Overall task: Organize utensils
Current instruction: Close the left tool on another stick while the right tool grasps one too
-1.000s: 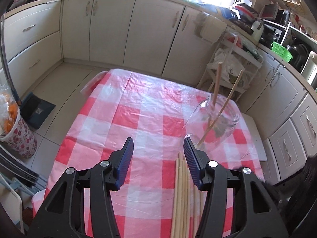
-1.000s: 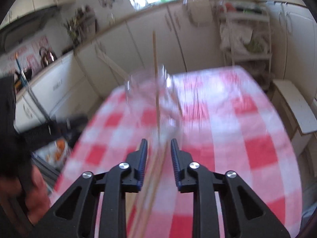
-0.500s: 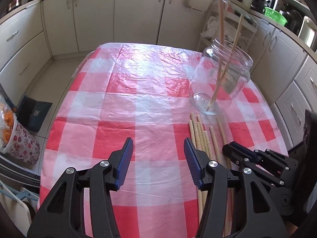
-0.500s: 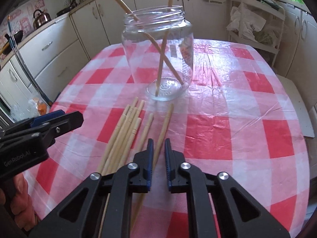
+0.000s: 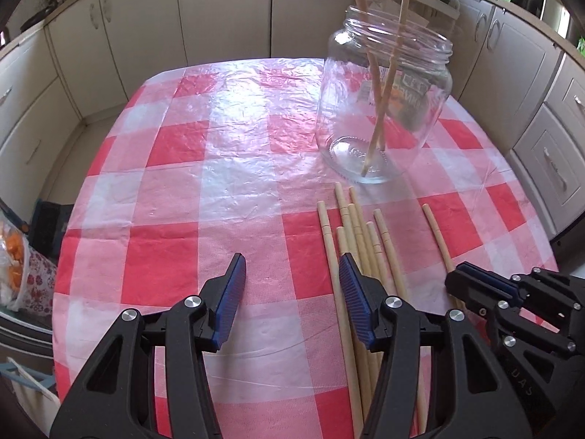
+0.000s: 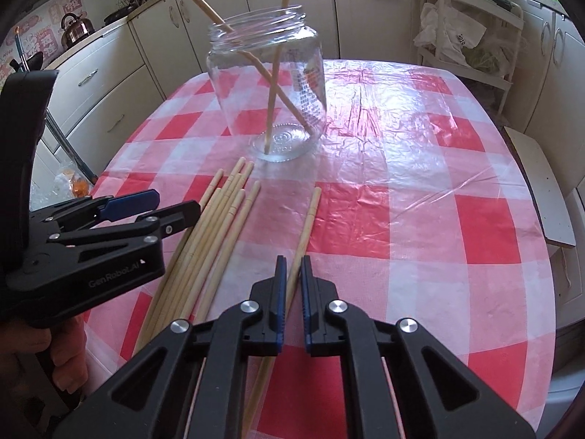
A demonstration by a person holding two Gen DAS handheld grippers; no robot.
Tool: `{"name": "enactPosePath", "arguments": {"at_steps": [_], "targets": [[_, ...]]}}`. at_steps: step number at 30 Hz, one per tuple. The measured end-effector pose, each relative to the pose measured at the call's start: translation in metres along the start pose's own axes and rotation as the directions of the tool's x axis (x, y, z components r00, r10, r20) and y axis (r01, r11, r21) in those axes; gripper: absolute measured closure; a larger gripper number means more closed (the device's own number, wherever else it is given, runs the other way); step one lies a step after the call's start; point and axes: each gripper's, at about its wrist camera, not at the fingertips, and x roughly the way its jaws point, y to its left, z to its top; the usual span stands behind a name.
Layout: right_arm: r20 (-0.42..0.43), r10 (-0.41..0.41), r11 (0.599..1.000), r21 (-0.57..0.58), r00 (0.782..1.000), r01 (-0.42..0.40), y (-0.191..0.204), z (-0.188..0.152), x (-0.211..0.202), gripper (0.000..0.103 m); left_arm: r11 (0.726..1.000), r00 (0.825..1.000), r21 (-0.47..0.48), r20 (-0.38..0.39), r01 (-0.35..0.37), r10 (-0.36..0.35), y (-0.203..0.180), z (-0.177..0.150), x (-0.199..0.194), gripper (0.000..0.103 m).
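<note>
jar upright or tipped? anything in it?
Upright: the glass jar stands on its base on the checked tablecloth, mouth up, lidless. Two chopsticks lean crossed inside.

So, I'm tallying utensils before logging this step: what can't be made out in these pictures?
- Near ends of the loose wooden chopsticks: left wrist view, under the left gripper.
- Lone chopstick: right wrist view; the right gripper hides whether its pads pinch it.
- Clear glass jar label: too small to read.
</note>
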Motion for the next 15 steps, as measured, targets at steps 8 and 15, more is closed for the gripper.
{"name": "enactPosePath", "arguments": {"at_steps": [8, 15], "targets": [[0.011, 0.0, 1.0, 0.026, 1.0, -0.001, -0.006, 0.009, 0.003, 0.094, 1.0, 1.0, 0.011, -0.001, 0.001, -0.001, -0.005, 0.006, 0.003, 0.066], [-0.002, -0.03, 0.999, -0.024, 1.0, 0.03, -0.001, 0.012, 0.006, 0.095, 0.997, 0.997, 0.018, -0.03, 0.069, -0.069, -0.003, 0.01, 0.004, 0.097]]}}
